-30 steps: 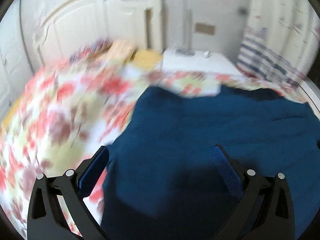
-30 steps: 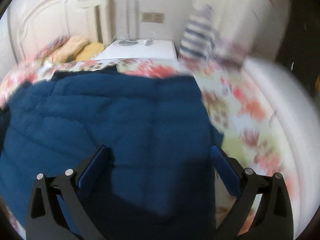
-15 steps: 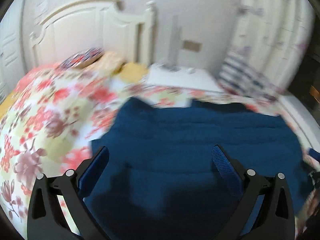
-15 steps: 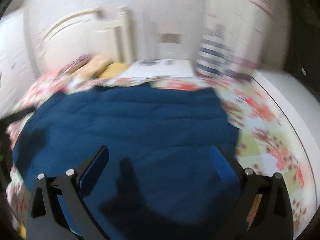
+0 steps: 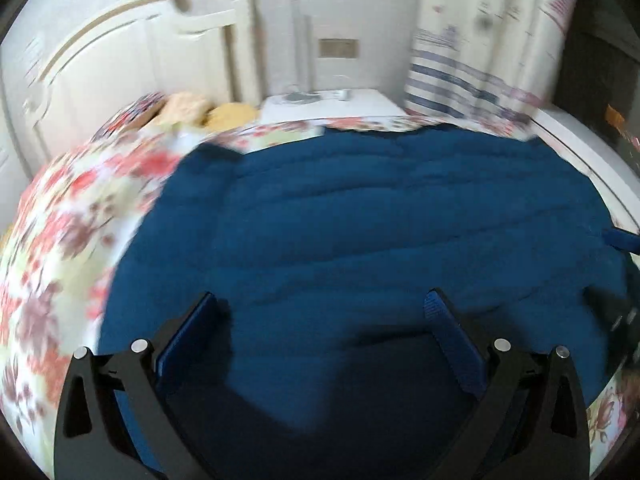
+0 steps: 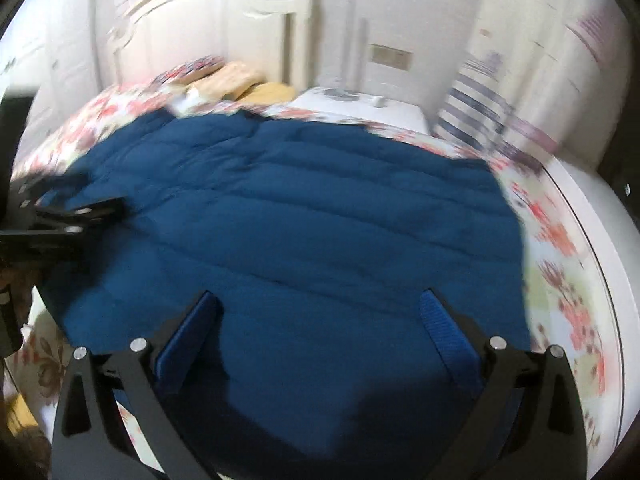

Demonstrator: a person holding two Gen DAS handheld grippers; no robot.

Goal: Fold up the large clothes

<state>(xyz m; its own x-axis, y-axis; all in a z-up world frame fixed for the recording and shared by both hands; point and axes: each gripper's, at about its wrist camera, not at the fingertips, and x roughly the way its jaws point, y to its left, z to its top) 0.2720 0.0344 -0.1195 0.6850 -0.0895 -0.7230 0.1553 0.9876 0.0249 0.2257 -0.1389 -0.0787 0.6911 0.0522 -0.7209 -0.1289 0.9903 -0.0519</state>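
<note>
Hovering wide open and empty, left hand-held gripper (image 5: 320, 316) and right hand-held gripper (image 6: 318, 316), blue quilted garment (image 5: 380, 232) spread beneath.

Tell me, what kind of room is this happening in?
Most likely a bedroom. A white carved headboard stands against the wall, a floral bedspread covers the bed with pillows at its head, and a white nightstand sits beside it. A large blue quilted garment lies spread on top.

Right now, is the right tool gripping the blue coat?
No, the right tool is wide open above the blue coat, its pads apart with nothing between them.
</note>
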